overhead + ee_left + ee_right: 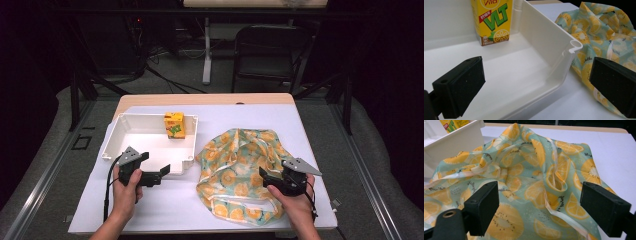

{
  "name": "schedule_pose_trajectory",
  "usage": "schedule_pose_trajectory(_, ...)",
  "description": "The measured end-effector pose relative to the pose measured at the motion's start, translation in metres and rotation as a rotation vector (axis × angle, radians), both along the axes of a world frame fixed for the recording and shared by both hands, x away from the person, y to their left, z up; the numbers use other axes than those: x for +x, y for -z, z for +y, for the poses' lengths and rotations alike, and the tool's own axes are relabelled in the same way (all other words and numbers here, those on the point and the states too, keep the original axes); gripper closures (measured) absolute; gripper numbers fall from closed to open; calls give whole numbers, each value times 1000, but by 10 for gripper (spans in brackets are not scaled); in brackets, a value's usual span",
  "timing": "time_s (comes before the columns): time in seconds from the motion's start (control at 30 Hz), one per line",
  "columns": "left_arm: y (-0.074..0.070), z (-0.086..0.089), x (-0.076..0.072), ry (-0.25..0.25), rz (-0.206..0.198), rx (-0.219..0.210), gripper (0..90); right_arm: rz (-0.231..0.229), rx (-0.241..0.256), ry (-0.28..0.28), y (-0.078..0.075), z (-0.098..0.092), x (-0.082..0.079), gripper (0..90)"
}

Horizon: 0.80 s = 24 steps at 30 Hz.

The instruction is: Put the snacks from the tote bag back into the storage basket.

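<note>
A white plastic bin point(114, 141) point(554, 40) sits left of centre on the table, with a yellow lemon tea carton point(174, 125) point(492, 21) upright against its far wall. Beside it on the right lies a crumpled fabric bag point(242, 165) point(529, 177) point(604, 32) printed with orange slices. My left gripper point(164, 172) point(536, 85) is open at the bin's near right corner, one jaw inside the bin, one outside. My right gripper point(263, 176) point(540, 207) is open just above the bag's near right part, with nothing between its jaws.
A white sheet point(165, 210) covers the wooden table point(200, 98). Behind the table stand a black folding chair point(270, 50) and a white table leg point(207, 55). Bare sheet lies in front of the bin.
</note>
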State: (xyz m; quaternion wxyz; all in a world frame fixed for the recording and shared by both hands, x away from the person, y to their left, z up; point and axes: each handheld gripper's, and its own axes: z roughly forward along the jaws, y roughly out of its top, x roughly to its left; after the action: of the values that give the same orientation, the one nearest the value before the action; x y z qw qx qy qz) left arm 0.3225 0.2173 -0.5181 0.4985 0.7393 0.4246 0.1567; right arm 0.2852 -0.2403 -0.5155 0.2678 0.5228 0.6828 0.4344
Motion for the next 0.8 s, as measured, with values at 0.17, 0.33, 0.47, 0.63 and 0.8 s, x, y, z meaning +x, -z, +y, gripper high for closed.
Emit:
schedule_pose_trajectory(0.17,1,8,-6,0,-11,7,1,-7,13,1,0,-3,-2,115)
schedule_pose_trajectory(0.33,1,19,-11,-2,-16,18,0,3,-1,-6,1,-5,-3,80)
schedule_pose_trajectory(0.47,4,30,-16,-11,-15,27,1,8,-11,-7,3,-8,-4,66)
schedule_pose_trajectory(0.63,7,43,-22,-25,-10,29,1,16,-27,-3,9,-18,-10,58)
schedule_pose_trajectory(0.8,8,55,-28,-32,-18,40,0,22,-29,6,14,-33,-16,57)
